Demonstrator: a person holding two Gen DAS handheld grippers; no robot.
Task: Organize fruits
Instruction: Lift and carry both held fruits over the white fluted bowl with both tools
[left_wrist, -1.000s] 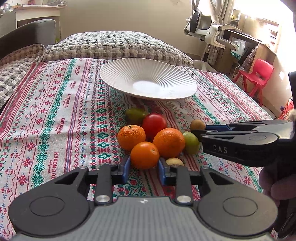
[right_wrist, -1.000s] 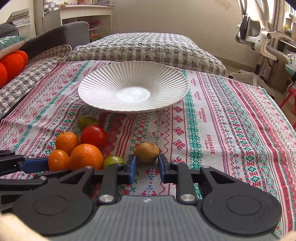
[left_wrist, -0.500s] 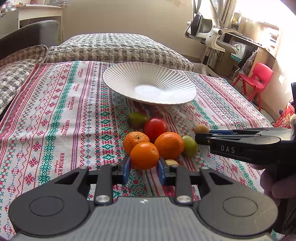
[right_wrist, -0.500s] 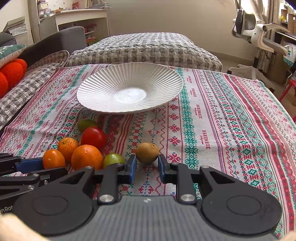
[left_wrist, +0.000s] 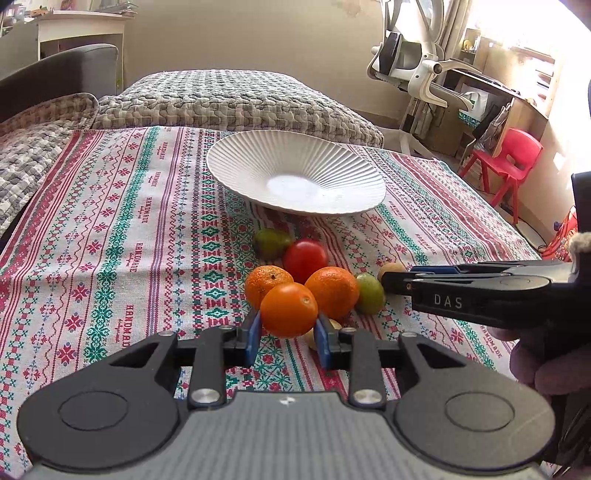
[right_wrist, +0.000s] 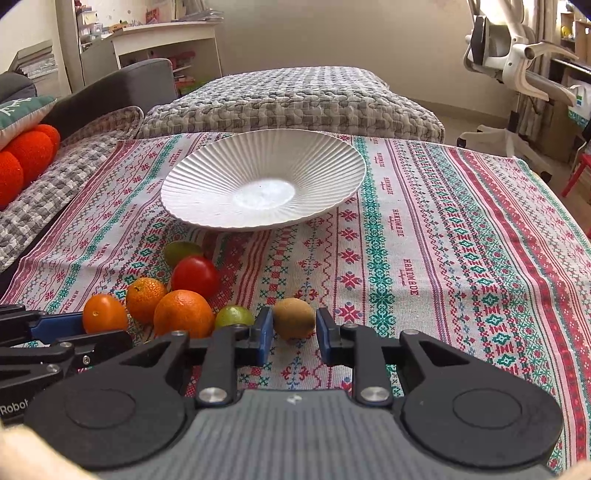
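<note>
Gripping two fruits near the ribbed plate

Pinching a small orange (left_wrist: 289, 310) between its blue pads, the left hand-held gripper (left_wrist: 288, 334) sits nearest in the left wrist view; the fruit fills the gap and both pads press its sides. Whether the orange is raised off the cloth cannot be told. A pale fruit (left_wrist: 334, 326) peeks out just behind the right pad, mostly hidden.

The right hand-held gripper (right_wrist: 294, 330) has its pads on either side of a brown kiwi (right_wrist: 294, 318). The left pad touches the kiwi, while a thin sliver of cloth shows beside the right pad, so a firm clamp cannot be confirmed. In the left wrist view this gripper (left_wrist: 397, 282) reaches in from the right, its tips at the kiwi (left_wrist: 390, 268).

Just beyond the held orange lies the rest of the cluster: a large orange (left_wrist: 332, 291) touching a green lime (left_wrist: 369, 293), a dimpled mandarin (left_wrist: 269, 284) to the left, a red tomato (left_wrist: 306, 258) behind them, and a darker green fruit (left_wrist: 271, 242) farthest back. All rest on the patterned tablecloth (left_wrist: 110, 236).

Farther still, apart from the fruit, stands the white ribbed plate (left_wrist: 236, 162). Behind it lies a grey quilted cushion (left_wrist: 236, 99).
</note>
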